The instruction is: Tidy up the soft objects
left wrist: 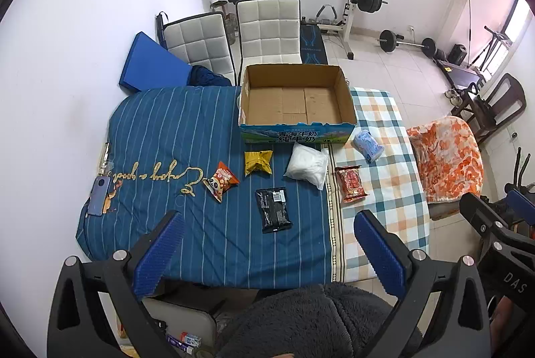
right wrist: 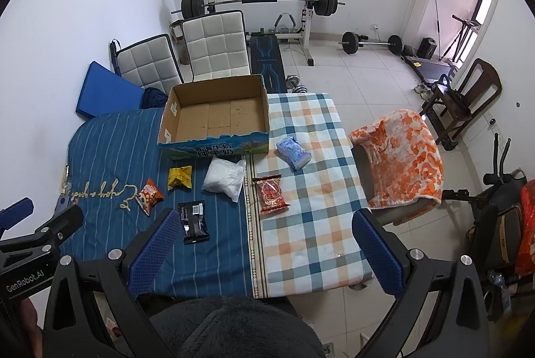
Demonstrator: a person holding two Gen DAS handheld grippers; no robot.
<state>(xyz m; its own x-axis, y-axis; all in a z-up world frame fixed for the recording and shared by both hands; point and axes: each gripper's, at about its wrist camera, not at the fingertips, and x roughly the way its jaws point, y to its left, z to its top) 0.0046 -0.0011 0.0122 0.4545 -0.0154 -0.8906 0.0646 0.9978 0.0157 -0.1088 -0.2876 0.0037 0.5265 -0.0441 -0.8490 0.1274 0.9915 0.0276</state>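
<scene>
An empty cardboard box (left wrist: 296,100) (right wrist: 217,117) stands at the far side of a cloth-covered table. In front of it lie several soft packets: an orange snack bag (left wrist: 221,180) (right wrist: 149,196), a yellow pouch (left wrist: 257,161) (right wrist: 180,176), a white bag (left wrist: 307,164) (right wrist: 224,178), a black packet (left wrist: 273,213) (right wrist: 193,221), a red packet (left wrist: 350,183) (right wrist: 270,193) and a light blue tissue pack (left wrist: 367,144) (right wrist: 293,151). My left gripper (left wrist: 267,224) hangs high over the near edge, open and holding nothing. My right gripper (right wrist: 264,222) is likewise open above the checked cloth.
A phone (left wrist: 99,195) lies at the blue quilt's left edge. Two white padded chairs (left wrist: 267,30) and a blue cushion (left wrist: 152,64) stand behind the table. An orange blanket drapes a chair (right wrist: 401,157) to the right. Weight equipment (right wrist: 260,3) fills the back. A dark fleecy garment (left wrist: 301,318) is below.
</scene>
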